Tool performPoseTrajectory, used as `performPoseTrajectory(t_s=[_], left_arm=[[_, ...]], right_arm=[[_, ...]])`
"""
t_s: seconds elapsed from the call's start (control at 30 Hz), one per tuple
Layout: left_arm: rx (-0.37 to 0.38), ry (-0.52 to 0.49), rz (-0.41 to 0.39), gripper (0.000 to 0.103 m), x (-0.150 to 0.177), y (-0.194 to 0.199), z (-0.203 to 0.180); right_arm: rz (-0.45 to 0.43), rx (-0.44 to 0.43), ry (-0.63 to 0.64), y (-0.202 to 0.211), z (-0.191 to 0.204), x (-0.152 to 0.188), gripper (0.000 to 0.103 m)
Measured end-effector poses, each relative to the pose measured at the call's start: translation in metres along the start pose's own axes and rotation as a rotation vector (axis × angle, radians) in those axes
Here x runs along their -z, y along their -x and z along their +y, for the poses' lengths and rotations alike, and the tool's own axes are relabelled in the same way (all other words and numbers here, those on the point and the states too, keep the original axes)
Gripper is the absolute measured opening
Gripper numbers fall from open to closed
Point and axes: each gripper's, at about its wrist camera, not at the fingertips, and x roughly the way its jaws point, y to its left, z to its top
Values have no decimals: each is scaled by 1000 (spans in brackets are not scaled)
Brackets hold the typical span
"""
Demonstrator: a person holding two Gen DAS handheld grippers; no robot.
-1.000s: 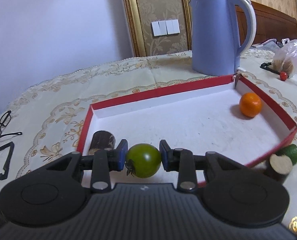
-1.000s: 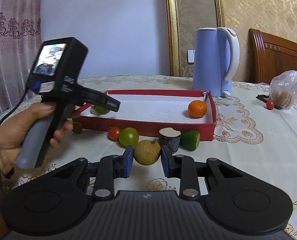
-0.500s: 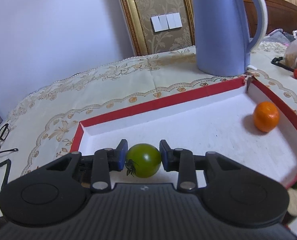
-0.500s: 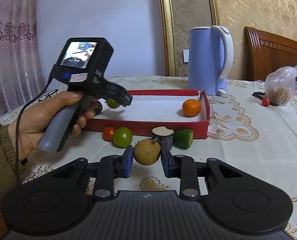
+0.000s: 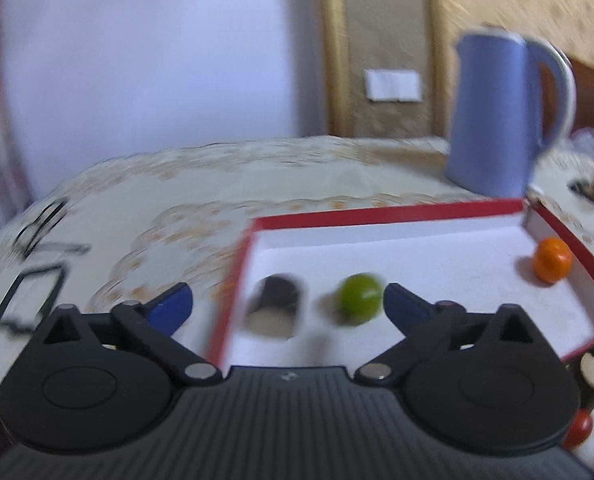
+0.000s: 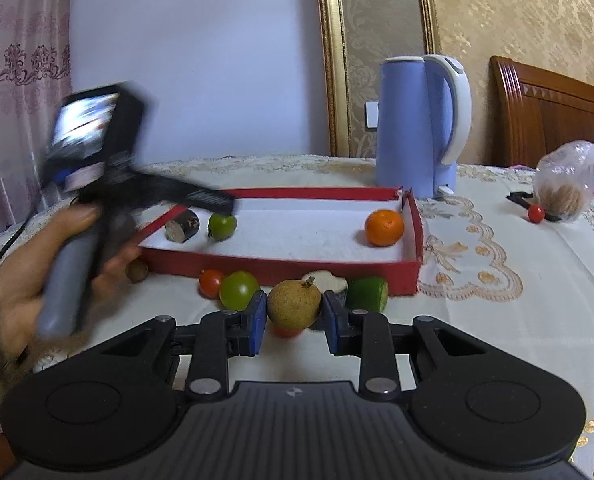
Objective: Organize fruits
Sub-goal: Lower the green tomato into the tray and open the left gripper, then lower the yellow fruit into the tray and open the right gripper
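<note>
Our left gripper point(image 5: 285, 304) has just been opening and stands spread wide, nothing between its pads: the green tomato point(image 5: 359, 299) now sits free in the red tray point(image 6: 281, 266), beside a dark cut piece point(image 6: 182, 225). With the orange point(image 6: 384, 227) we count 3 things in. Our right gripper point(image 6: 293, 316) is clenched on the brown round fruit point(image 6: 293, 305). Left on the worktop point(image 6: 497, 280): a red tomato point(image 6: 211, 282), another green tomato point(image 6: 239, 290), a lime half point(image 6: 367, 294). We judge it about halfway.

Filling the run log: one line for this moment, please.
left tongs: just opened, green tomato released in red tray | right tongs: shut on brown fruit, outside tray
</note>
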Motion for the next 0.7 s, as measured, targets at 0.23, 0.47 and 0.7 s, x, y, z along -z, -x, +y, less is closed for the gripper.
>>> performPoseTrajectory(t_s=[0.23,0.47,0.7], left_arm=[[6,233,-48,103,13,5,62],[-86,167,-126,103,9,14,54],[-138,118,-175,103,10,20,46]], right_arm=[[-4,11,4,-18,10,-22,29],[16,22,-52,-62,7,-63,29],[117,101,-49,-142,-1,-91,29]])
